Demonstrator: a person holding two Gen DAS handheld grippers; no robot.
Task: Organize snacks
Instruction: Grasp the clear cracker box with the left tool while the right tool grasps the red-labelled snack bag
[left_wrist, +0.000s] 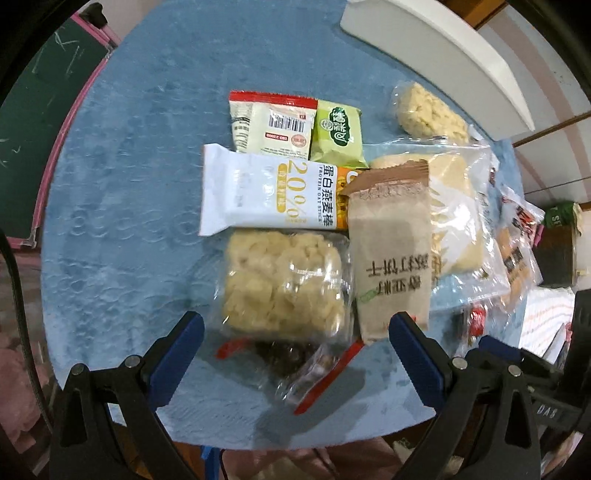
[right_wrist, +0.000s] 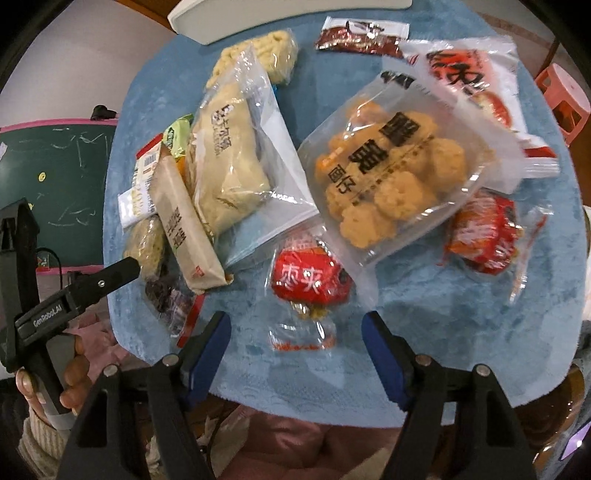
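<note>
Snack packets lie on a blue cloth-covered table (left_wrist: 122, 177). In the left wrist view my left gripper (left_wrist: 295, 336) is open and empty, its fingers either side of a clear pack of pale puffed snack (left_wrist: 284, 280) and a dark snack packet with red ends (left_wrist: 291, 362). A white oat bar (left_wrist: 266, 192), a brown paper biscuit pack (left_wrist: 391, 251), a green packet (left_wrist: 338, 131) and a barcode packet (left_wrist: 271, 125) lie beyond. In the right wrist view my right gripper (right_wrist: 295, 336) is open and empty, just short of a red candy packet (right_wrist: 310, 284). A clear bag of round golden cookies (right_wrist: 391, 170) lies beyond it.
A white tray rim (left_wrist: 443, 48) stands at the table's far edge. A large clear bag of pale pastry (right_wrist: 229, 158), red packets (right_wrist: 480, 236) and a red-white bag (right_wrist: 469, 77) lie on the right. A green chalkboard (right_wrist: 55, 177) stands left. The left gripper's body (right_wrist: 77, 291) shows at the table's left edge.
</note>
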